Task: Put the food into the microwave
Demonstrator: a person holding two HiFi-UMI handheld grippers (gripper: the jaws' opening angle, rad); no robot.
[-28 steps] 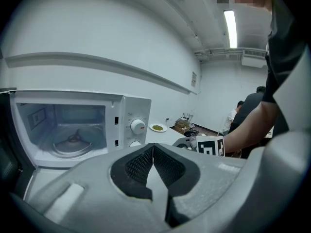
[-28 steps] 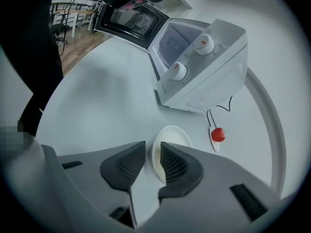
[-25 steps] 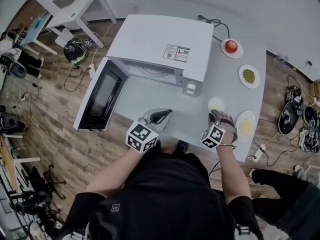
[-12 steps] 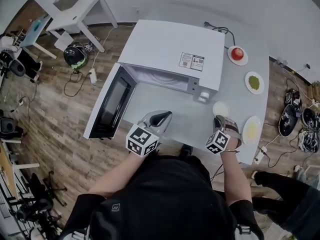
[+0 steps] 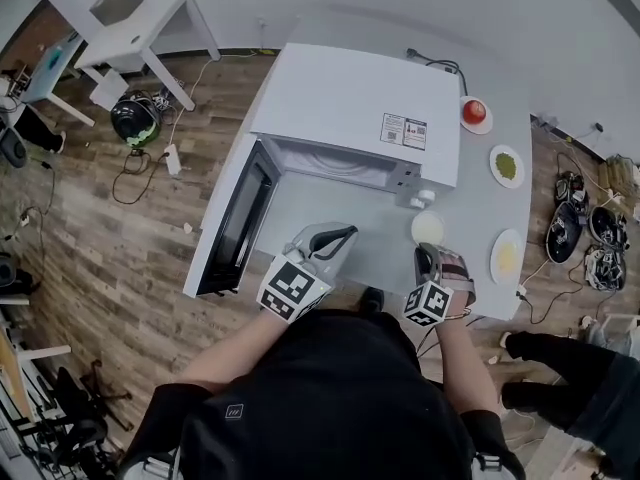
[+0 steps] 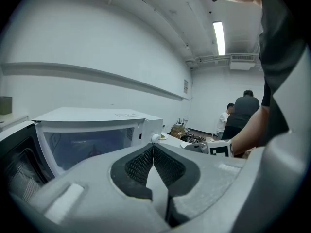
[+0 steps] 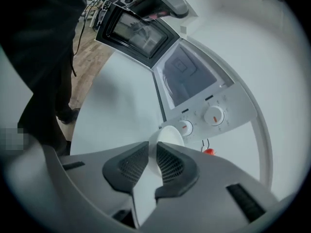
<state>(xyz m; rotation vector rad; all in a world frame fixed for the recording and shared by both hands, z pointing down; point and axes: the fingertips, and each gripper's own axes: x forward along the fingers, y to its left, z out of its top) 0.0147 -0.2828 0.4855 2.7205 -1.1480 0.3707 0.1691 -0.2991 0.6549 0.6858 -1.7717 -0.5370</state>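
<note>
The plate (image 5: 427,228) hangs by its near rim in the right gripper (image 5: 427,252), just in front of the microwave's (image 5: 355,103) knobs (image 7: 214,115). In the right gripper view its white rim (image 7: 167,135) sits between the pads. The jaws have just been closing and now pinch that rim. What lies on the plate cannot be made out; it looks pale.

The right gripper (image 7: 151,147) tilts down and points away from the person, toward the control panel. The forearm comes in from the table's (image 5: 480,208) near edge.

The left gripper (image 5: 343,232) is held nearly level over the near part of the tabletop and points at the open cavity (image 5: 340,163). Its jaws are together, tips meeting, with nothing between them (image 6: 153,147).

The door (image 5: 235,223) stands swung out at the left, reaching toward the person along the tabletop's left side. Between the door and the plate the tabletop before the cavity is bare, apart from the left gripper above it.

To the right, well apart from the plate, three more dishes stand along the table's right edge: tomato (image 5: 475,113) at the back, green food (image 5: 506,166) in the middle, and yellow food (image 5: 507,258) nearest.
</note>
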